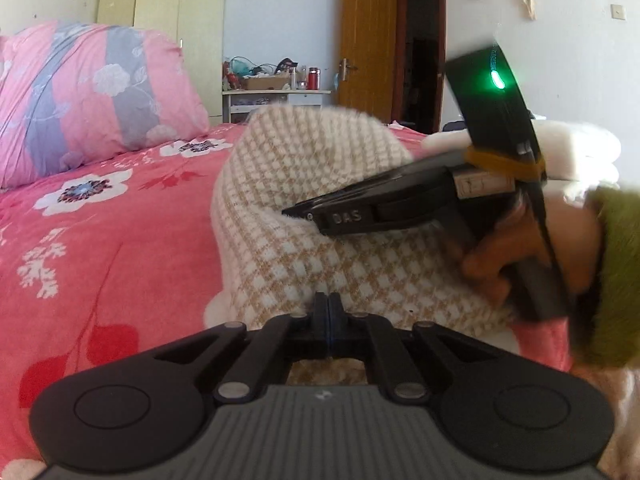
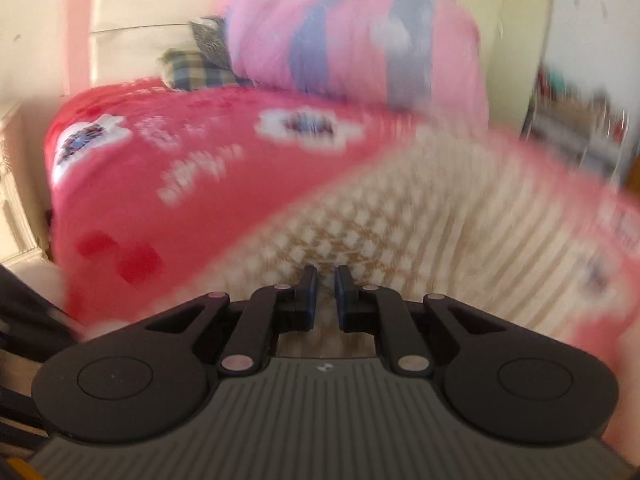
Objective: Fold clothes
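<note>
A cream-and-tan checked knit garment (image 1: 320,160) lies humped on the red flowered bedspread (image 1: 120,220). My left gripper (image 1: 328,300) sits at its near hem with the pads pressed together on the cloth. From the right, a hand (image 1: 492,260) in a green sleeve holds my right gripper (image 1: 288,212), its tips pinching a raised fold in the garment's middle. The right wrist view is blurred by motion. There the right gripper (image 2: 325,280) stands almost closed over the checked garment (image 2: 360,220), with cloth showing in the narrow gap.
A rolled pink and lilac quilt (image 1: 80,92) lies at the head of the bed, beside a plaid pillow (image 2: 196,70). Folded white clothes (image 1: 580,148) are stacked at the far right. Behind stand a wardrobe (image 1: 180,20), a cluttered small table (image 1: 280,96) and an open door (image 1: 368,40).
</note>
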`<state>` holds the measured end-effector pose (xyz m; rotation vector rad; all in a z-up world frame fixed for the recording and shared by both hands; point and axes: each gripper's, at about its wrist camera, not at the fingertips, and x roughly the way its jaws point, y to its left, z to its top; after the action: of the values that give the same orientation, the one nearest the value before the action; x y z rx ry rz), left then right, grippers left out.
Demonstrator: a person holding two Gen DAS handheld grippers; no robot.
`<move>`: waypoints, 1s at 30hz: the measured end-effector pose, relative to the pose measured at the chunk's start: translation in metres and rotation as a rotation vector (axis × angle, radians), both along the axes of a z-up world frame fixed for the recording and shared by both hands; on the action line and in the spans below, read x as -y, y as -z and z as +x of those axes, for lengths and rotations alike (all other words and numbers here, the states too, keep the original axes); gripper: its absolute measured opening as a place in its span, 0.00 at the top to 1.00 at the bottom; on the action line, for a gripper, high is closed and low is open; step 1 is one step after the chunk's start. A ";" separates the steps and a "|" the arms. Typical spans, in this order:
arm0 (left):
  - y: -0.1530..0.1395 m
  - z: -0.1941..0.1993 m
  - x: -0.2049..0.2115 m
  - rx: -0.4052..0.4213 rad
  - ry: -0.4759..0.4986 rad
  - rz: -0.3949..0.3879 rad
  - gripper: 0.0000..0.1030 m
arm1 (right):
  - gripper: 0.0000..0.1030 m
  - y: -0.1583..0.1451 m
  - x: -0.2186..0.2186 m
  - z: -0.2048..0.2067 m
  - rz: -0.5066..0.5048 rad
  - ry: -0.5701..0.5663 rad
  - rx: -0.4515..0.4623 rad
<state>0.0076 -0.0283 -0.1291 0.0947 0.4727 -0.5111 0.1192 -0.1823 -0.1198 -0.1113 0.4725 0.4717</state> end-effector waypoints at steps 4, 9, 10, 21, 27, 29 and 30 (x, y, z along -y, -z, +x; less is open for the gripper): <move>0.000 -0.004 -0.005 0.001 0.011 -0.031 0.97 | 0.93 -0.025 -0.013 -0.005 -0.089 0.013 -0.015; 0.001 -0.006 -0.008 0.006 0.009 -0.052 0.97 | 0.92 -0.095 -0.019 0.008 -0.029 0.035 0.074; 0.002 -0.006 -0.009 0.006 0.008 -0.056 0.97 | 0.92 -0.099 -0.022 0.019 -0.040 0.050 0.092; 0.006 -0.009 -0.018 -0.005 0.018 -0.113 0.97 | 0.93 -0.051 -0.014 0.092 -0.061 0.083 -0.114; 0.005 -0.013 -0.020 -0.005 0.028 -0.118 0.97 | 0.99 -0.023 -0.021 0.145 -0.107 0.143 -0.196; 0.005 -0.016 -0.020 -0.001 0.023 -0.118 0.97 | 1.00 -0.009 -0.019 0.159 -0.089 0.168 -0.220; 0.005 -0.016 -0.020 -0.003 0.021 -0.121 0.97 | 1.00 -0.010 -0.020 0.159 -0.100 0.166 -0.219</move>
<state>-0.0088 -0.0085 -0.1343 -0.0175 0.4431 -0.5593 0.2781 -0.1619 -0.1096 -0.1159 0.7150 0.2984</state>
